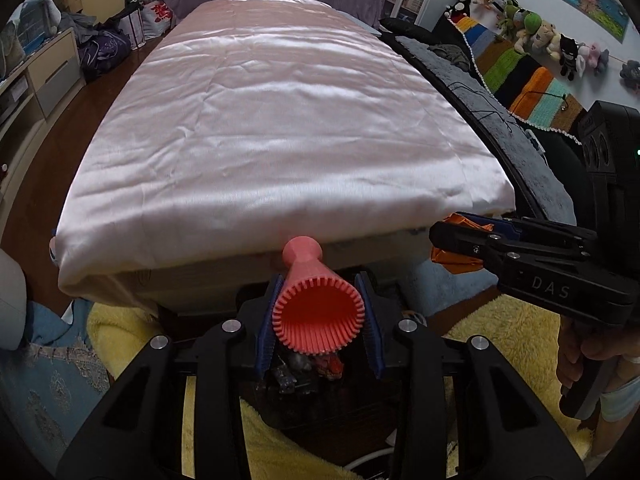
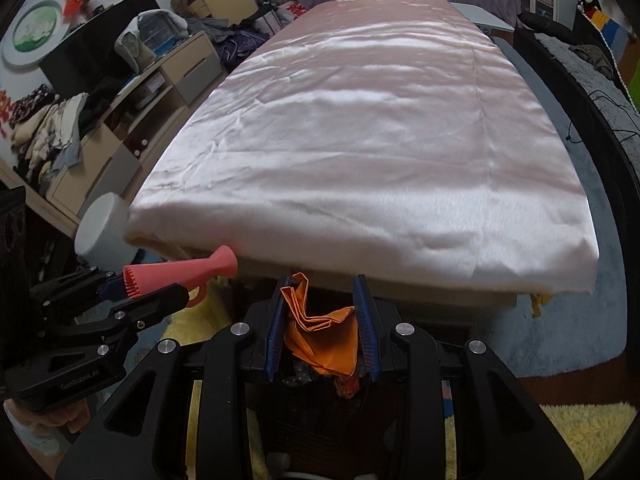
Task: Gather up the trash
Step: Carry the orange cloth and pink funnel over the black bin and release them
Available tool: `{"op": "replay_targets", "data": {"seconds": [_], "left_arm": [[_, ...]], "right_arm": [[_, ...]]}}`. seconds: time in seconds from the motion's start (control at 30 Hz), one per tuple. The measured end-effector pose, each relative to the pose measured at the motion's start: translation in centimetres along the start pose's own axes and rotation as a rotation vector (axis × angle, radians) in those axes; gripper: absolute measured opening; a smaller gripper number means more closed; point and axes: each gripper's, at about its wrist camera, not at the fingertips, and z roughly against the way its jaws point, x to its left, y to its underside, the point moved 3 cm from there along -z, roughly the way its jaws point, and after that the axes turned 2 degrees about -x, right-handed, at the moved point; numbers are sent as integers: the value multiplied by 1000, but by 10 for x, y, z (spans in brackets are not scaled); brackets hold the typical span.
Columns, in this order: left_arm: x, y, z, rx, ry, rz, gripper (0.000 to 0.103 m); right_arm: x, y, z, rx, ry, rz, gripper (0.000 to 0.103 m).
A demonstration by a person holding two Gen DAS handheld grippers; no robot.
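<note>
Left gripper [image 1: 320, 316] clamping pink funnel [image 1: 316, 312], right gripper [image 2: 324, 320] pinching orange paper [image 2: 324, 336], pink-covered table [image 1: 272, 120] ahead

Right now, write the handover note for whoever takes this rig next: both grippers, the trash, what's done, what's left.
Left gripper: jaws shut on the pink ribbed cone, wide mouth facing the camera, narrow end toward the bed.
Right gripper: jaws shut on the crumpled orange paper.
Both are held off the near end of the pink satin cover, above a dark bin that already has some crumpled wrappers in it.
Done: both pieces picked up; no trash visible on the cover.
Left: probably open each gripper over the bin to drop cone and paper in.
</note>
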Motion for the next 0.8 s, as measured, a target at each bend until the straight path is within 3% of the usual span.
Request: {"op": "replay_targets", "data": {"seconds": [0.4, 0.6, 0.73, 0.8], "left_arm": [[7, 66, -50, 157, 12, 26, 34], [11, 73, -62, 202, 13, 23, 35], [9, 72, -62, 212, 14, 3, 35], [12, 69, -61, 206, 7, 5, 40]], "right_arm": [[4, 55, -42, 122, 21, -41, 33], [4, 63, -56, 167, 38, -52, 34], [6, 60, -58, 161, 39, -56, 40], [7, 58, -58, 157, 40, -61, 45]]}}
